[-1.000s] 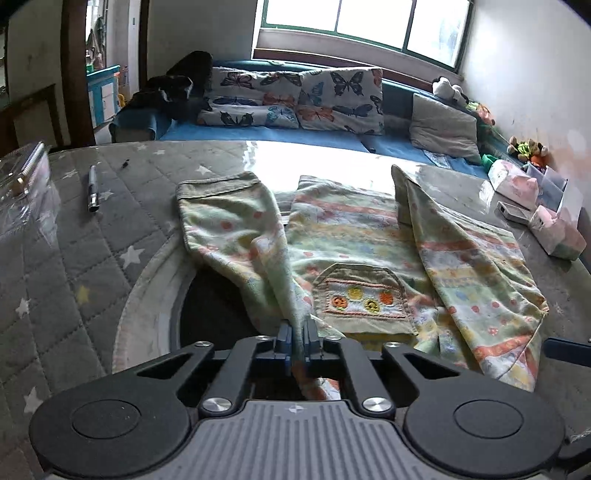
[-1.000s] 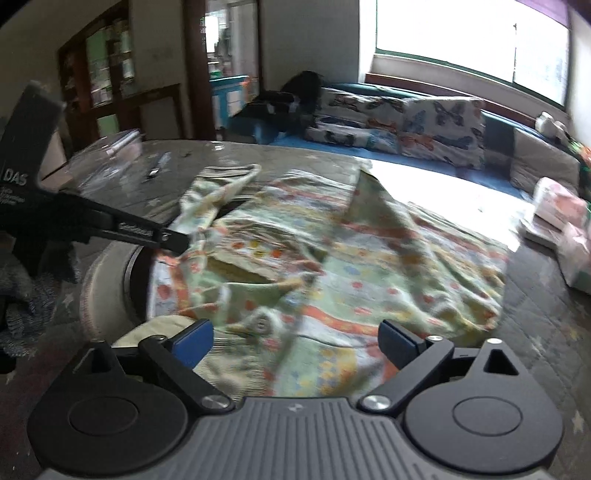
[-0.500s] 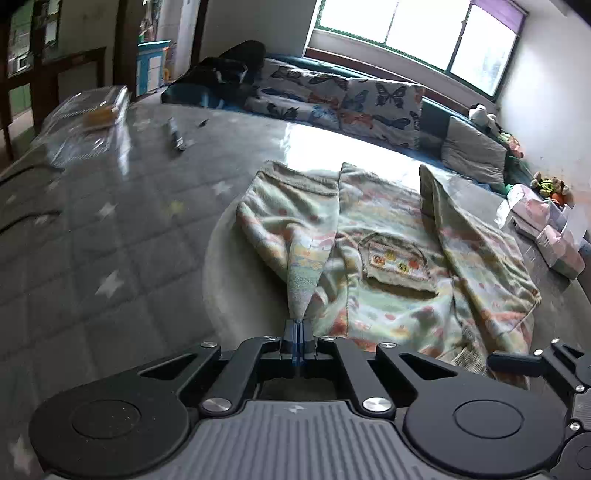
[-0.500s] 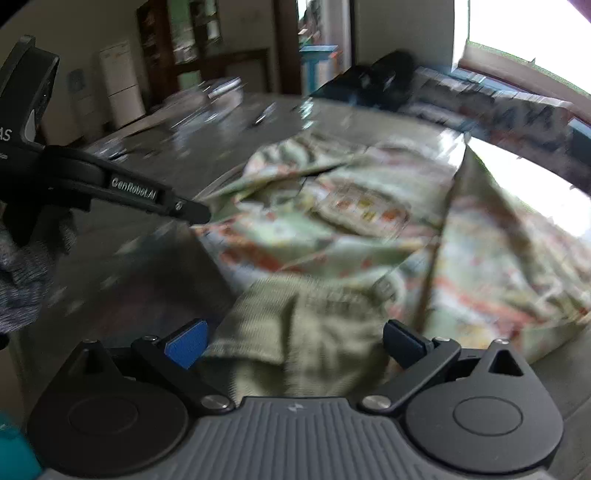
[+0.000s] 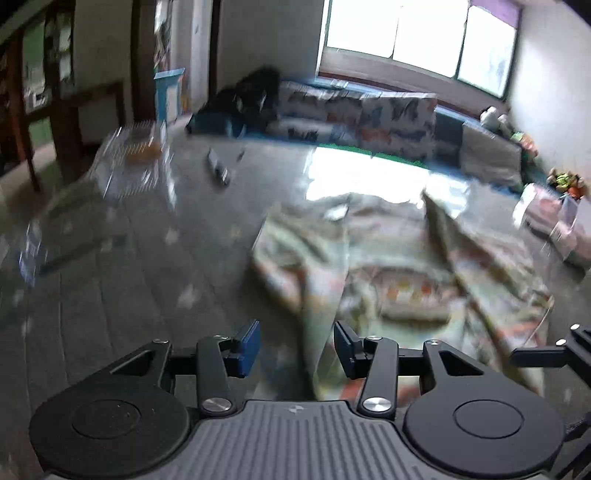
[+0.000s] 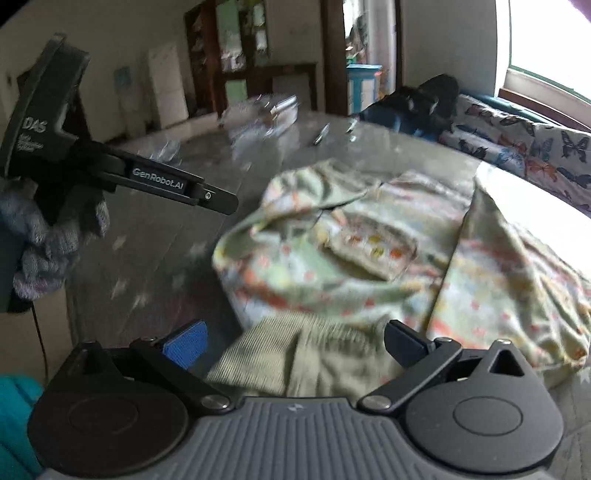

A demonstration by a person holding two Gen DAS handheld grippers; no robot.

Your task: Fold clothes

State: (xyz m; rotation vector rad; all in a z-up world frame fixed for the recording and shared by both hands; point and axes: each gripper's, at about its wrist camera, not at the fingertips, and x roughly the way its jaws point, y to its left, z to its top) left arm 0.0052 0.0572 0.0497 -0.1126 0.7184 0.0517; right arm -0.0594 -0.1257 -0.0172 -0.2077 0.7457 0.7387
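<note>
A: On the star-quilted table (image 5: 155, 288), left gripper (image 5: 295, 349) now parted; sleeve dropped, was pinched half a second ago.
B: Right gripper (image 6: 295, 341) wide too, ribbed hem between. Patterned shirt (image 6: 369, 266) lies crumpled; sleeve fold done, regrasp likely next.

Grey star-quilted table cover (image 5: 122, 280) under everything. Clear plastic pkg (image 5: 129, 162) at far left edge of table, blurred; small dark pen-like item (image 5: 218, 170) just right of it, apart. Pink/white boxes (image 5: 550, 221) at right edge. Behind table: butterfly cushions (image 6: 532, 147) on blue sofa, w/ black bag (image 5: 255, 92) at its left end; window (image 5: 417, 33) above.
</note>
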